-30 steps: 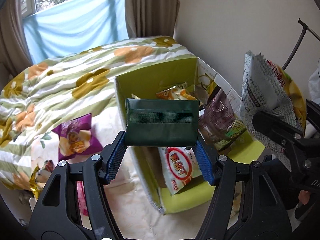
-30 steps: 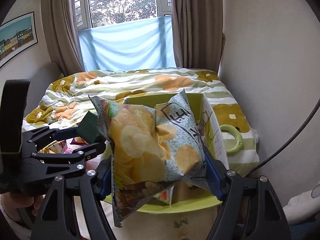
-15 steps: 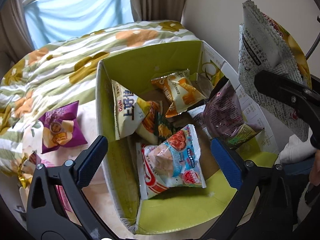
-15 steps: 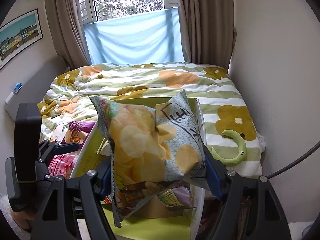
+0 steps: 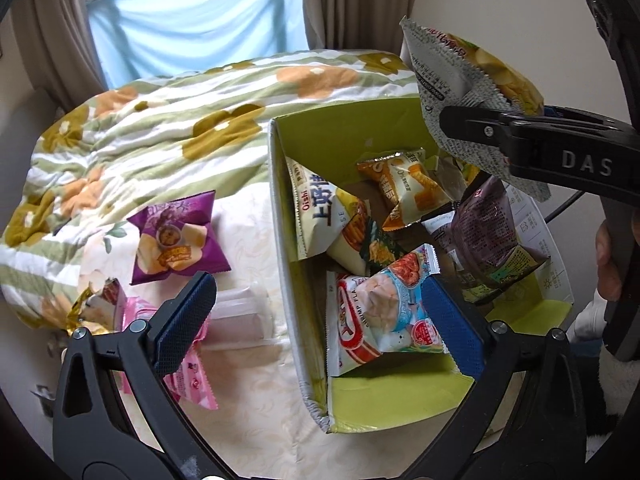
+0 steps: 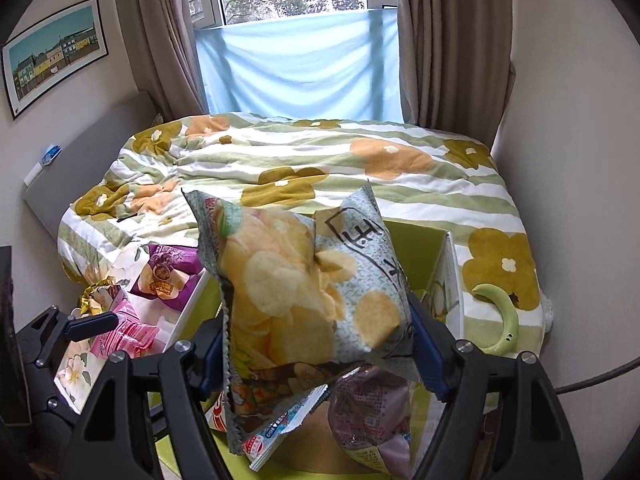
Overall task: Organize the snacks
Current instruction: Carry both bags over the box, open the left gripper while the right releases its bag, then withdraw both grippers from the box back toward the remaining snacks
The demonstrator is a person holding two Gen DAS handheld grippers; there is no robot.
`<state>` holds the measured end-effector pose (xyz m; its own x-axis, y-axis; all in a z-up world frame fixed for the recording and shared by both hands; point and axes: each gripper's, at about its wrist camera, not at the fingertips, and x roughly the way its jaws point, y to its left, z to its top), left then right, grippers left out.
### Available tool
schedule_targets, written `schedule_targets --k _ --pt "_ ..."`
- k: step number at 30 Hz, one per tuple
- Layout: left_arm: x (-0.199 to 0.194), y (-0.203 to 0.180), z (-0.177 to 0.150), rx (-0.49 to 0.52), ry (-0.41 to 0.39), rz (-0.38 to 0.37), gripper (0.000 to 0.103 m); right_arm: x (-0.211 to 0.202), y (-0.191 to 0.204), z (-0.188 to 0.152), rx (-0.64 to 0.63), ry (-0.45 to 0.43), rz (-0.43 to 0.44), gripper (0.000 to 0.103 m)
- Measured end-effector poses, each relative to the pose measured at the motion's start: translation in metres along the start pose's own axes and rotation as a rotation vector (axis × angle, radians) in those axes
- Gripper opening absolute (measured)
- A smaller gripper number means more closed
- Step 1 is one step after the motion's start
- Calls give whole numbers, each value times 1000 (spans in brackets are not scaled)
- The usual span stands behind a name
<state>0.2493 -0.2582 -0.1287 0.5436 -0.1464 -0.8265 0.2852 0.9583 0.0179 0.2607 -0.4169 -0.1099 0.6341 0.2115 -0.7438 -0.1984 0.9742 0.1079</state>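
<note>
Left gripper: your left gripper (image 5: 316, 316) has its jaws spread wide with nothing between the pads; they straddle the near left wall of the green box (image 5: 288, 280), above the shrimp-flavour bag (image 5: 380, 316).
Right gripper: your right gripper (image 6: 316, 344) is clamped on the potato chip bag (image 6: 304, 292), blue pads pressing its two sides; its jaws have just eased slightly wider, the bag between them.
Chip bag position: it hangs above the box's right side, over the dark purple bag (image 5: 484, 240).
Loose snacks: the purple bag (image 5: 176, 240) and pink packets (image 5: 188, 376) lie on the bed left of the box.
Since a second ago: the dark green pack your left gripper held then is out of its jaws; the right gripper has carried the chip bag closer over the box.
</note>
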Motion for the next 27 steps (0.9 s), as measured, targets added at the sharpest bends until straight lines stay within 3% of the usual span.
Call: schedule_targets --k 3,5,17,27 --pt "-5 8 -6 -17 4 25 102 11 4 -1 -14 2 3 81" --pt "-6 12 -11 -28 8 41 102 16 5 -3 -10 2 18 99" --pt "-23 25 -40 -71 -2 55 102 -3 10 -27 -3 -11 41 101" --pt "-76 36 -44 -79 -87 96 102 -46 24 -23 -10 -39 50 101"
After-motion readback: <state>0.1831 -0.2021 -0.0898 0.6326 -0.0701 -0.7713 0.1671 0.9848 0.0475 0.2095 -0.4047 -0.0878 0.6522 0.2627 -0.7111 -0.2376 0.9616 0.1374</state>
